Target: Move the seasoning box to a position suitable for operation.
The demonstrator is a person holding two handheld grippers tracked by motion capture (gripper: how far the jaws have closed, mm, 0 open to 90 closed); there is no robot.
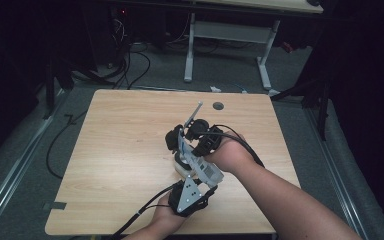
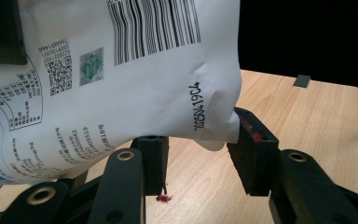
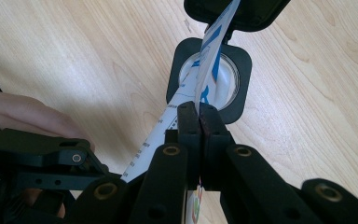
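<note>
The bag point(image 2: 135, 70) is white, printed with a black barcode at the top of the left gripper view, a black QR code, a small green square mark, and black lettering. Blue and orange print shows at its lower left edge. In the right gripper view its thin edge carries blue stripes. The table point(image 1: 125, 145) is pale wood with light grain. The left gripper point(image 2: 198, 161) is black, with red smears on its pads. The right gripper point(image 3: 199, 122) is black too.
</note>
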